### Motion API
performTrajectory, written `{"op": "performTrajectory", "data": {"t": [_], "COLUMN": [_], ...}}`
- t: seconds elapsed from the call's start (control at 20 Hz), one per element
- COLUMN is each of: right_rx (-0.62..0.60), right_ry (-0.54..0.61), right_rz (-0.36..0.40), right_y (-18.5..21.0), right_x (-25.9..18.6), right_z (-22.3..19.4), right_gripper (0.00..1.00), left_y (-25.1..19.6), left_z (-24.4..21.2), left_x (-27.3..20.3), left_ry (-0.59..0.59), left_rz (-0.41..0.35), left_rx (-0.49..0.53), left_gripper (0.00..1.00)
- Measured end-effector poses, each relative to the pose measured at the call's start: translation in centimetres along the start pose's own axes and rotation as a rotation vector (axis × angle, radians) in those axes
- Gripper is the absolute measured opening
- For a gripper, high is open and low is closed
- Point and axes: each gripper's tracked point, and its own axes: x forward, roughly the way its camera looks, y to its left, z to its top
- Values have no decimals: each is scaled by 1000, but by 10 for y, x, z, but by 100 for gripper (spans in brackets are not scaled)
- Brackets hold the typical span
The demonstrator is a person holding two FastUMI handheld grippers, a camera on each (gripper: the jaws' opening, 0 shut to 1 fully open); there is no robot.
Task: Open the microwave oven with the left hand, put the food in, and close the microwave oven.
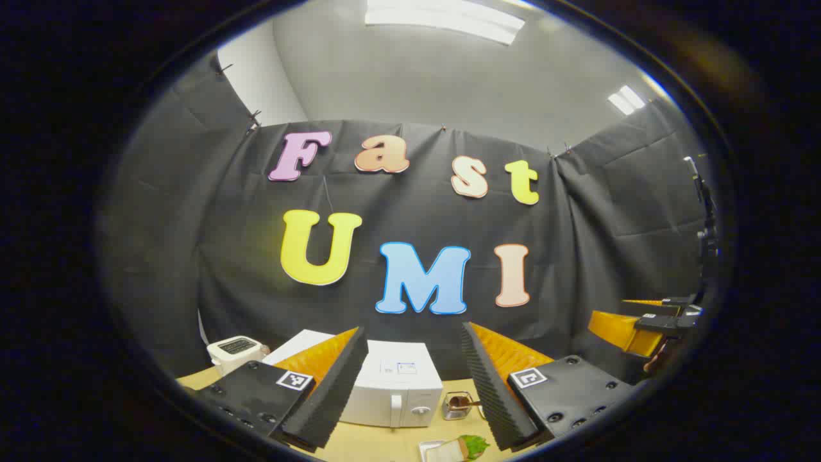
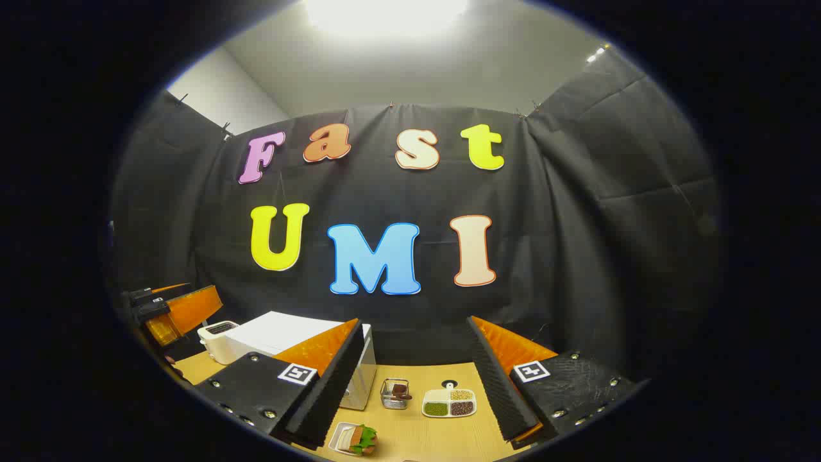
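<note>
A white microwave oven (image 1: 394, 385) stands on the wooden table with its door closed, seen between the fingers of my left gripper (image 1: 414, 391), which is open and held well above and short of it. In front of it lies a sandwich with green lettuce on a small white plate (image 1: 457, 448). In the right gripper view the same microwave (image 2: 282, 337) sits at the left and the sandwich plate (image 2: 356, 439) lies below my right gripper (image 2: 417, 391), which is also open with nothing between its fingers. The other gripper (image 1: 648, 324) shows at the far right edge of the left gripper view.
A white toaster (image 1: 236, 351) stands left of the microwave. A small wire basket (image 2: 394, 393) and a divided white dish of beans and grains (image 2: 449, 403) sit on the table (image 2: 423, 430) right of the microwave. Black cloth walls close the booth behind and on both sides.
</note>
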Motion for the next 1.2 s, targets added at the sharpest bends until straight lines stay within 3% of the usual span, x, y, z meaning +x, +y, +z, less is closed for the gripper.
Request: {"op": "performTrajectory", "data": {"t": [0.55,0.85,1.2], "right_rx": [60,68,7], "right_ry": [-6,13,86], "right_rz": [115,45,-33], "right_y": [0,7,7], "right_x": [33,39,27], "right_z": [-20,-24,-59], "right_gripper": [96,96,96], "left_y": [-21,2,50], "left_z": [-30,-39,-179], "left_x": [9,18,53], "left_ry": [36,17,216], "left_rz": [42,17,25], "left_rx": [33,20,5], "left_gripper": [97,97,96]}}
